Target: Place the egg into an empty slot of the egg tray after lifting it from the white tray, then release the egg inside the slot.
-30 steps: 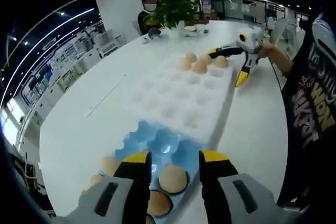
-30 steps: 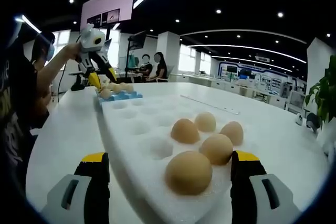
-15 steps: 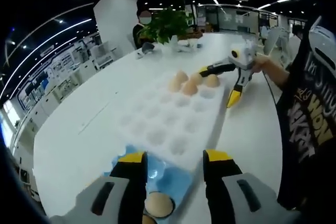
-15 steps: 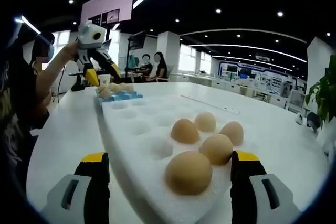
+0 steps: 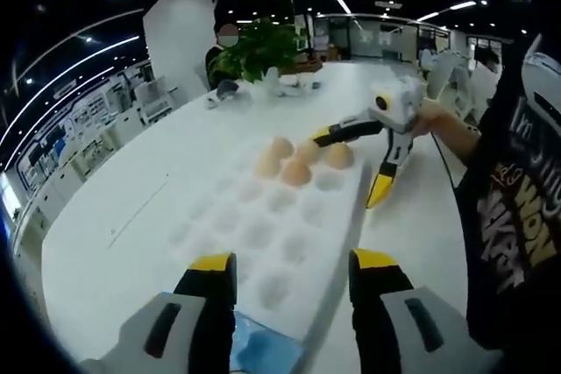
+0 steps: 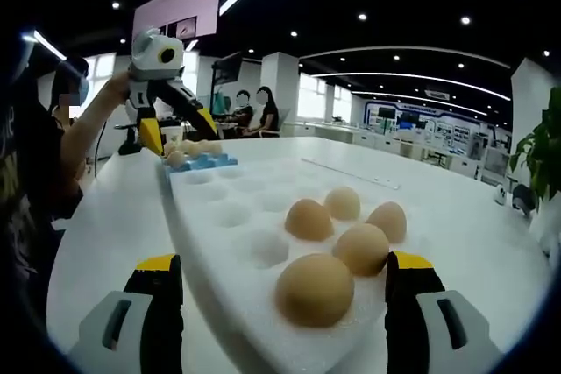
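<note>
Egg [image 6: 315,287] partly hidden by white tray [image 6: 230,243] rim between spread right claw [image 6: 286,291]; left claw [image 5: 291,279] spread.

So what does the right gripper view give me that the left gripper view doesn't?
Right gripper view: eggs in the blue egg tray, the left gripper open near them, and a wall screen. Left gripper view: the right gripper open at the white tray's egg end. Both: the white tray, its five eggs, and the blue egg tray.

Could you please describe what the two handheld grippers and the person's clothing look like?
Each gripper has grey jaws with black inner faces and yellow tips: left gripper, right gripper. Seen from outside, the body is white. The person wears a black shirt with yellow and white lettering.
</note>
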`<move>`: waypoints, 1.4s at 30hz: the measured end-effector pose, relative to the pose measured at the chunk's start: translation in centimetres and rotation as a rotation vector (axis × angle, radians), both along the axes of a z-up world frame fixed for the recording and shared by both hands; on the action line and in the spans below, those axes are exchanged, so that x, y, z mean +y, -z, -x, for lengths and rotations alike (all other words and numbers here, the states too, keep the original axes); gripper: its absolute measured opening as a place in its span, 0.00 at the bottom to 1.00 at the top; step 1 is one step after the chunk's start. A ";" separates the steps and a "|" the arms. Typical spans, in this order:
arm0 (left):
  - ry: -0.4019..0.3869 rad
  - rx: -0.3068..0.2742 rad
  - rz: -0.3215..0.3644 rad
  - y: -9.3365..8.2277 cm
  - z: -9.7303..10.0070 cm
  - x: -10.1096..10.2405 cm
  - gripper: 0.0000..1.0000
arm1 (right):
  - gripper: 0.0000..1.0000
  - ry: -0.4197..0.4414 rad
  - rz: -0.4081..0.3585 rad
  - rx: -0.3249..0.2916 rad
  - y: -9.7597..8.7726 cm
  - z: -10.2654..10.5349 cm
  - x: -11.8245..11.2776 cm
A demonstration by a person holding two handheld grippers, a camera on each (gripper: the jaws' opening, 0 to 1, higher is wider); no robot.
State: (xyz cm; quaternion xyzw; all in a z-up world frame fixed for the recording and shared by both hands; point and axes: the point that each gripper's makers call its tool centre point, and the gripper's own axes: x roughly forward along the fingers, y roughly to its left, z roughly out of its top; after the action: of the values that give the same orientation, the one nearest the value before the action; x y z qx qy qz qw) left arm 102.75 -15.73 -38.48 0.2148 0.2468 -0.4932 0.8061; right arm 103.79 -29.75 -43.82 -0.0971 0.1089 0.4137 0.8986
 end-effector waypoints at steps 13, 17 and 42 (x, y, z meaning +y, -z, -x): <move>0.092 0.019 -0.001 0.6 0.6 -5.1 0.59 | 1.00 0.006 -0.012 0.003 -0.1 -0.1 -0.1; 0.096 0.028 -0.001 0.7 0.5 -6.3 0.61 | 1.00 0.005 -0.014 0.002 -0.1 -0.2 -0.1; 0.081 0.074 0.037 1.7 -1.5 -11.2 0.61 | 1.00 0.017 -0.020 -0.024 0.0 -0.5 -0.2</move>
State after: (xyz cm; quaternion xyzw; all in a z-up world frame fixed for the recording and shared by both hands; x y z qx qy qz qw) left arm 104.30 -26.95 -40.14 0.1915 0.2585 -0.5372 0.7797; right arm 104.33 -29.95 -43.83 -0.0923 0.0948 0.4060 0.9042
